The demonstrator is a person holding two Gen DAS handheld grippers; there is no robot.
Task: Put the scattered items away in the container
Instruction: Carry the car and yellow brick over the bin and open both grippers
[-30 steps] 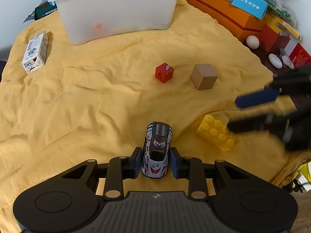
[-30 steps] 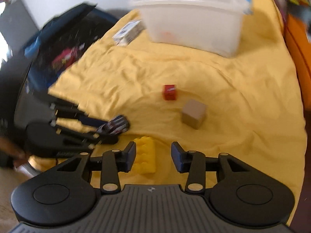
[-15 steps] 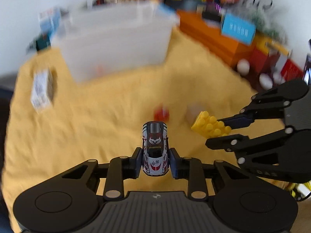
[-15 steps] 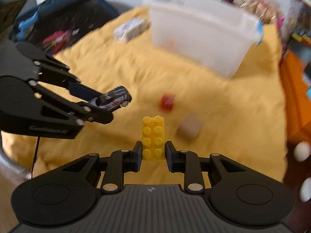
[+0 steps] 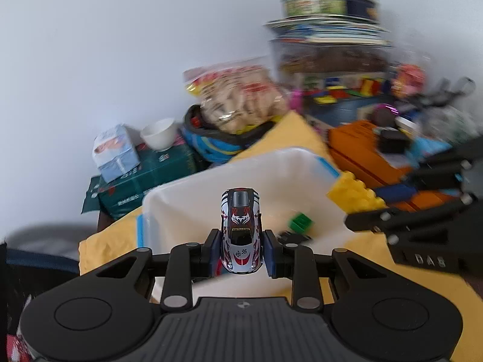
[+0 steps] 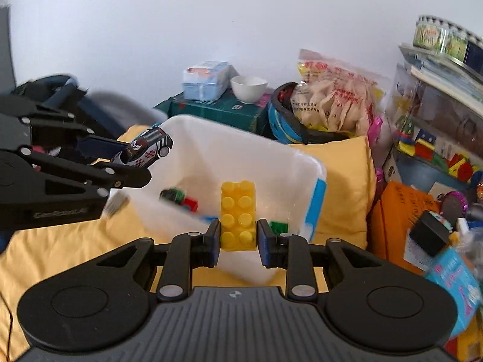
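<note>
Legible markings, both wrist views
"DAS" is read on the right gripper (image 5: pixel 366 208); "BESTRACING" is read on the toy car (image 5: pixel 240 229) windshield.

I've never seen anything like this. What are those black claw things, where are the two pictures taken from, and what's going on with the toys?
There is no robot here: a person holds a two-finger gripper in each hand, and a fisheye camera on each one looks forward along its fingers. In the left wrist view, the left gripper is shut on a toy car. In the right wrist view, the right gripper is shut on a yellow brick. Each camera also catches the other gripper from the side. Both toys are held up over a white plastic bin that stands on a yellow cloth. A few small toys, among them a green block, already lie inside. The clutter behind is just stored things.
</note>
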